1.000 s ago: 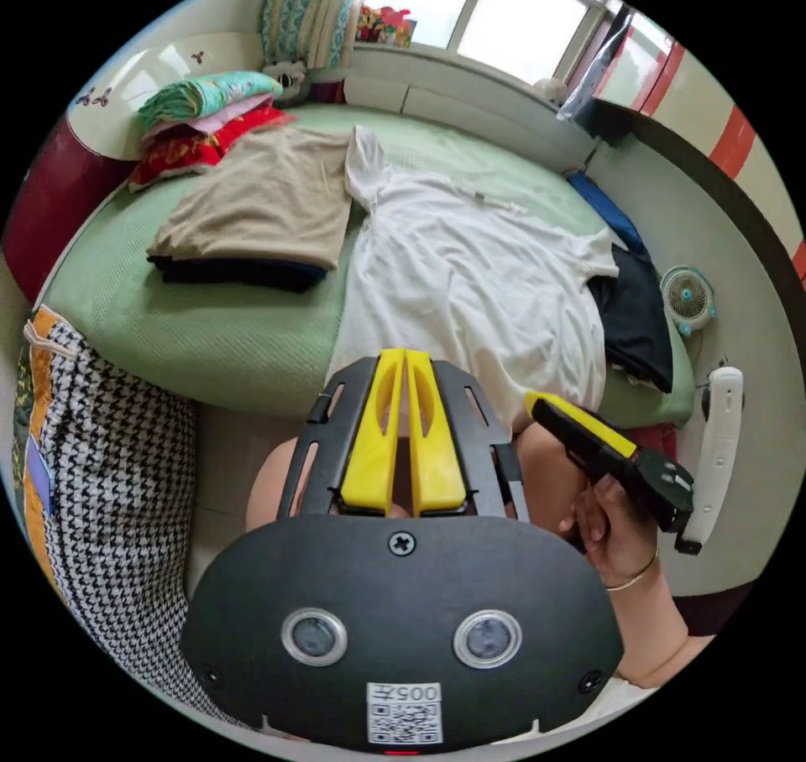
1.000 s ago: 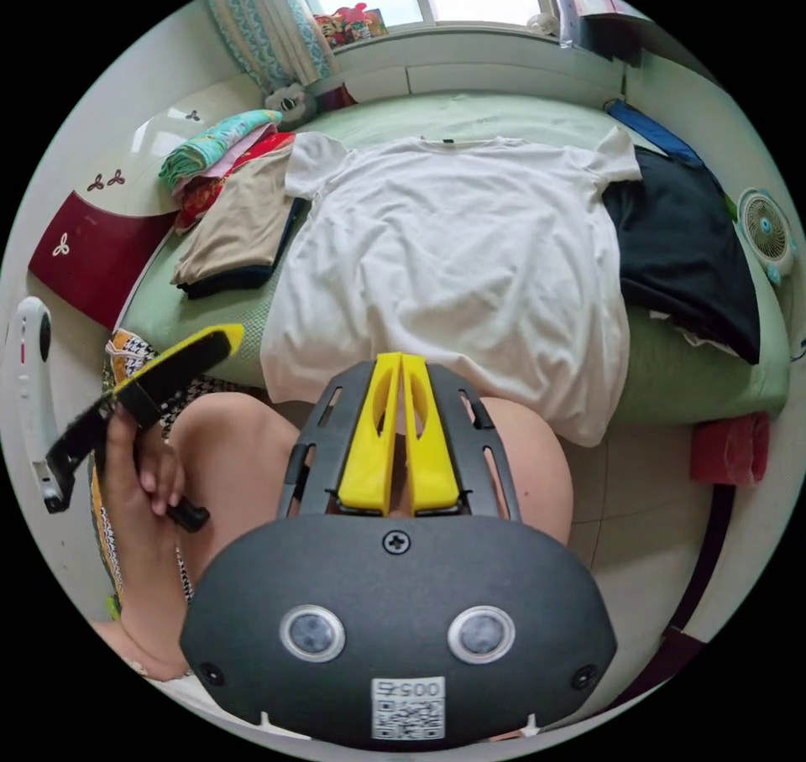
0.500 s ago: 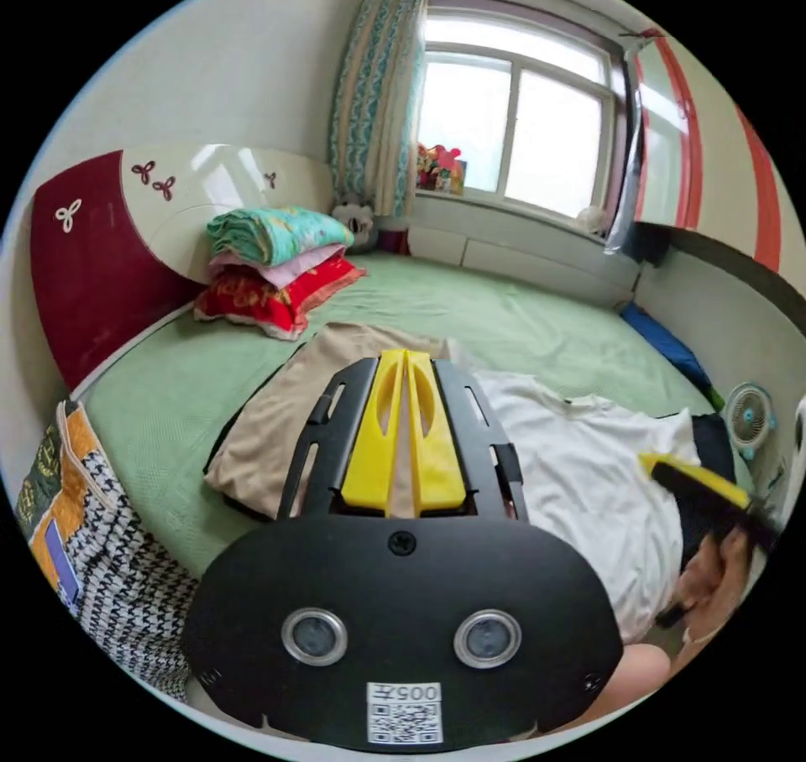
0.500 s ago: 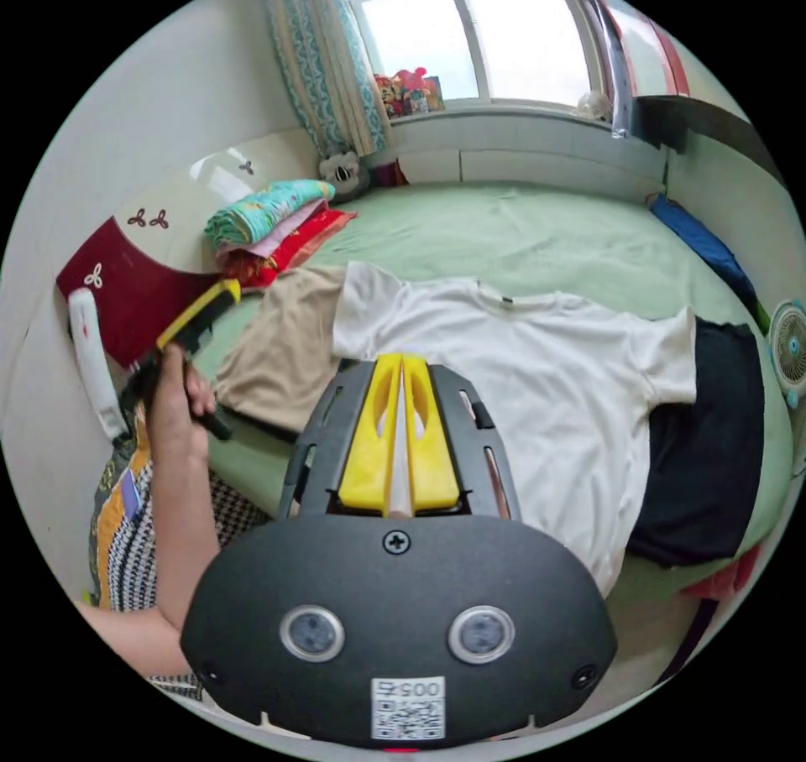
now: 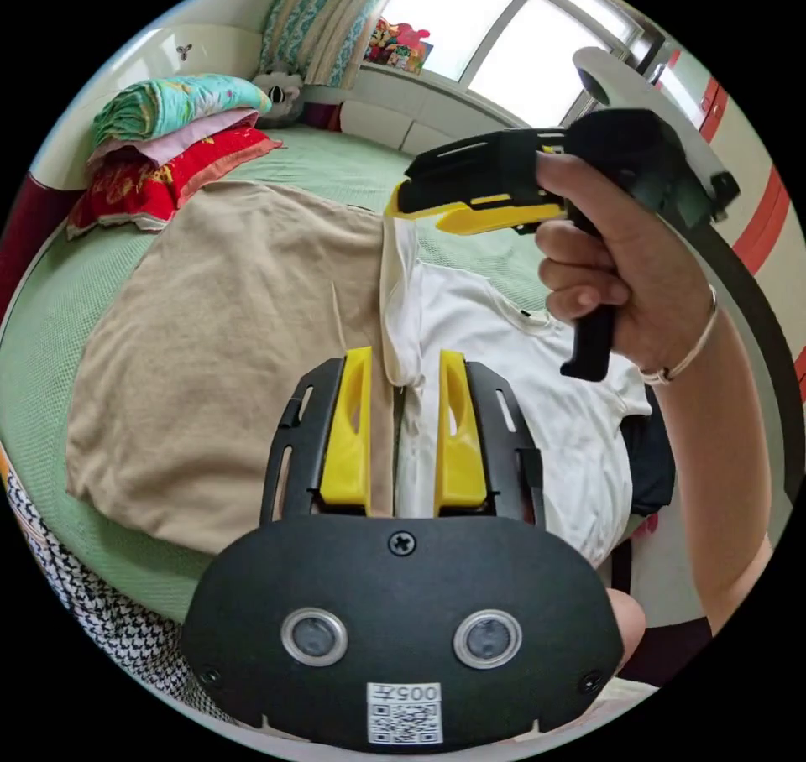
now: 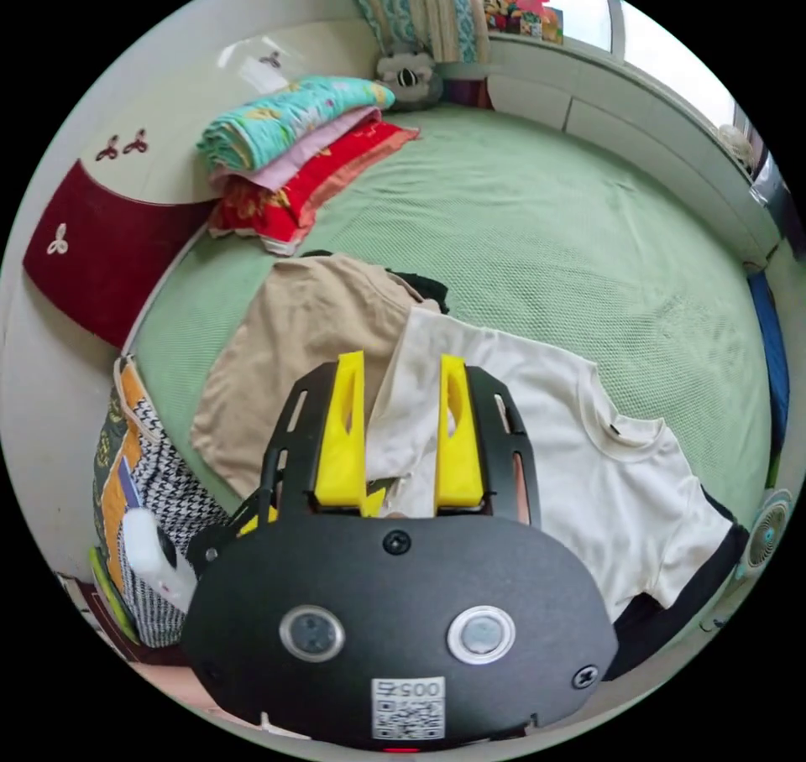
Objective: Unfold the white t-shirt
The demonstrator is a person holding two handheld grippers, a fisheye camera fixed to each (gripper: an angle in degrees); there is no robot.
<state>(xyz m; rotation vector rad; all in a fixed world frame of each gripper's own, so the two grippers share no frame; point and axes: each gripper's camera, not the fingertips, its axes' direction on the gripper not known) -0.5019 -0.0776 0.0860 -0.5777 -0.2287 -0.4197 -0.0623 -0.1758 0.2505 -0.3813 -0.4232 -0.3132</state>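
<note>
The white t-shirt (image 5: 504,359) (image 6: 588,460) lies spread face up on the green bed (image 6: 546,225). Its left sleeve rests against a folded tan shirt (image 5: 227,334) (image 6: 311,334). My left gripper (image 5: 403,355) is open, low over that sleeve, and the sleeve cloth shows between its jaws. My right gripper (image 6: 401,359) is open too, with the same sleeve between its yellow jaws. In the left gripper view the right gripper (image 5: 416,215) is held by a hand above the sleeve's far end, pointing left.
Folded bedding (image 5: 159,149) (image 6: 285,149) is stacked by the headboard. A dark garment (image 5: 651,460) (image 6: 672,594) lies under the t-shirt's other side. A houndstooth bag (image 6: 143,477) hangs at the bed's near edge, and a small fan (image 6: 768,535) stands at the right.
Both grippers have come forward from the bed's edge to the t-shirt's left sleeve. Both sets of jaws, shut before, now stand open. The right gripper has crossed into the left gripper view's top.
</note>
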